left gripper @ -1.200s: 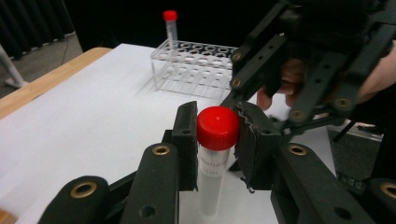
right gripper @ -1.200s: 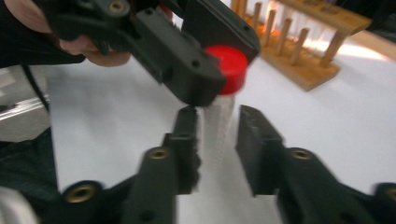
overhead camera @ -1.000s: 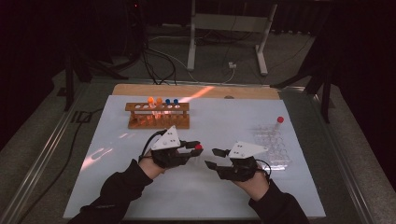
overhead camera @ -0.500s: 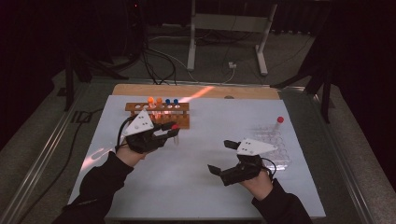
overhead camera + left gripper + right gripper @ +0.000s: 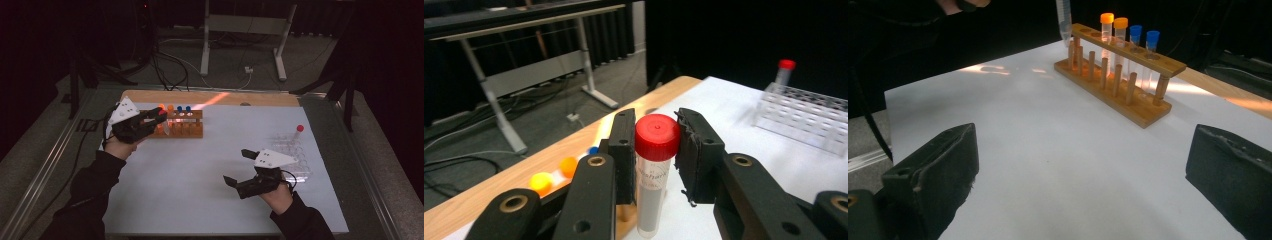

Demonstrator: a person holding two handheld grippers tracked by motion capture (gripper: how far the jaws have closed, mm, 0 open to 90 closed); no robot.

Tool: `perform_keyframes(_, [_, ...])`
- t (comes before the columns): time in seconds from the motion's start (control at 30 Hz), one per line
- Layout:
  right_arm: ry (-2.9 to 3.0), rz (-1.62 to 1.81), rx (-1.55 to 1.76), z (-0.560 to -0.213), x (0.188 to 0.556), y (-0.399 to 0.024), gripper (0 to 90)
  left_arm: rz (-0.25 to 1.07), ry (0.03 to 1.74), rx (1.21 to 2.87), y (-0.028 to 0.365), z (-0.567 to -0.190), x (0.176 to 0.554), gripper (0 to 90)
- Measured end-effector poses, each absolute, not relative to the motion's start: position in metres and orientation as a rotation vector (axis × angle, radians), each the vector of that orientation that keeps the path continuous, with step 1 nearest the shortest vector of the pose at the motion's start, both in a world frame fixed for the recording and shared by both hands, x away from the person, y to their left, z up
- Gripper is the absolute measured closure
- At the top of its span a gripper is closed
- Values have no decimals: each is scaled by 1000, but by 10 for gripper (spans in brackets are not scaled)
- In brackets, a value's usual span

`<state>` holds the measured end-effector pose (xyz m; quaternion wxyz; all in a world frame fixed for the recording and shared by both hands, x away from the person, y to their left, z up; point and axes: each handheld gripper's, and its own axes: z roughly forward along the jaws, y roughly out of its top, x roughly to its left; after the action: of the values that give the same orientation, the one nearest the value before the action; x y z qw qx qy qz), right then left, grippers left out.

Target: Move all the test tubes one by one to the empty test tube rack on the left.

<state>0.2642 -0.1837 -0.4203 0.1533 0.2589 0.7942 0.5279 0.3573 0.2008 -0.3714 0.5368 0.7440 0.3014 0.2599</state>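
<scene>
Dark room, white table sheet (image 5: 200,170) with a wooden strip along the far edge. Left gripper (image 5: 156,119) clamped on a red-capped tube (image 5: 655,170), held upright just over the near end of the wooden rack (image 5: 182,127). Right gripper (image 5: 239,167) spread wide after just opening, nothing between the pads, bare sheet ahead. Clear rack (image 5: 292,155) just beyond it, near the sheet's right edge.

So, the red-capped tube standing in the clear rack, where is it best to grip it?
Grip the red-capped tube just below its cap, coming from above: it stands upright, and only its top rises over the clear rack. This is a judgement.
</scene>
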Motion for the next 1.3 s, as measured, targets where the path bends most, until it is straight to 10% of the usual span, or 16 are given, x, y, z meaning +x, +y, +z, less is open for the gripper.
perform_keyframes(1.3, [2266, 1540, 733, -423, 264, -186, 3, 749, 984, 1641, 233, -407, 434, 717])
